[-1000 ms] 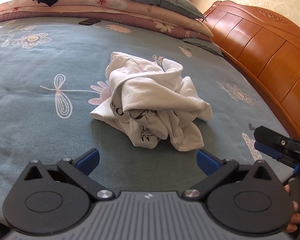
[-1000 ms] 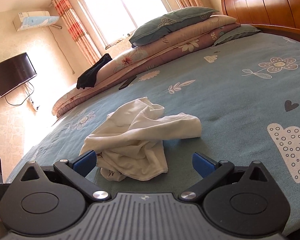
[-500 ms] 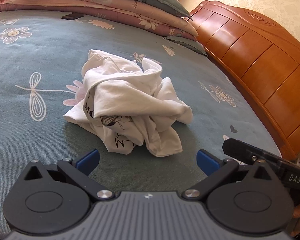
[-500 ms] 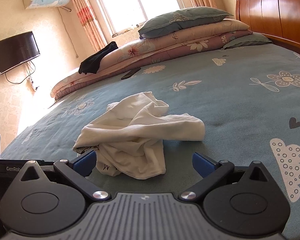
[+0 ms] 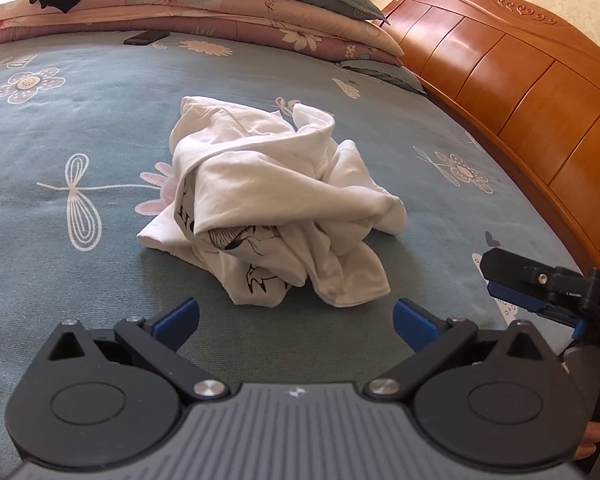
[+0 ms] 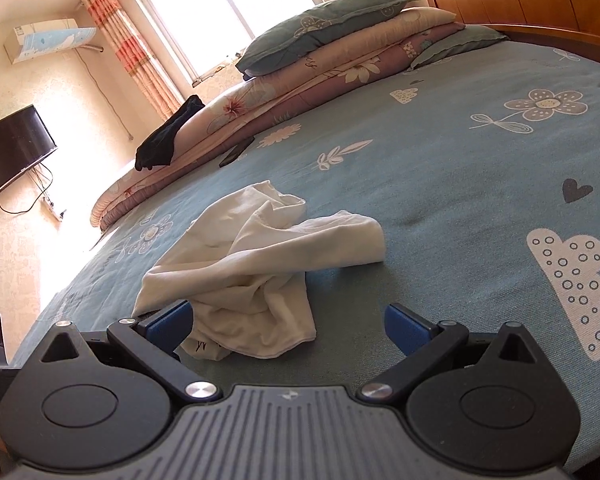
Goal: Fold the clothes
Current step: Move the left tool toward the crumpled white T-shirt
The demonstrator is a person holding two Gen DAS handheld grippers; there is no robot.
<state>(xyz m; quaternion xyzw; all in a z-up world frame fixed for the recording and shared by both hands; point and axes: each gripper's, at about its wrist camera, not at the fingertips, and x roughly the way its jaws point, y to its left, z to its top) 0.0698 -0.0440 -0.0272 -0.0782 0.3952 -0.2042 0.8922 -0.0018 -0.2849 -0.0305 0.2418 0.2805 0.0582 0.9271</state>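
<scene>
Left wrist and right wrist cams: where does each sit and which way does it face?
Left wrist: on the left gripper, open, facing the crumpled white shirt and headboard; right gripper and fingers at right.
Right wrist: on the right gripper, open, facing the window.
Shared: shirt, bed, stacked bedding.

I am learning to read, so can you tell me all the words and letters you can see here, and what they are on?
"D": white letter on the right claw's black body, the rest cut off by the picture edge.
Black letters on the crumpled white T-shirt: folded over, too broken up to read.
Small black marks on the T-shirt's lower edge in the right wrist view: too creased to read.
Left claw: only a small emblem, no words.
</scene>
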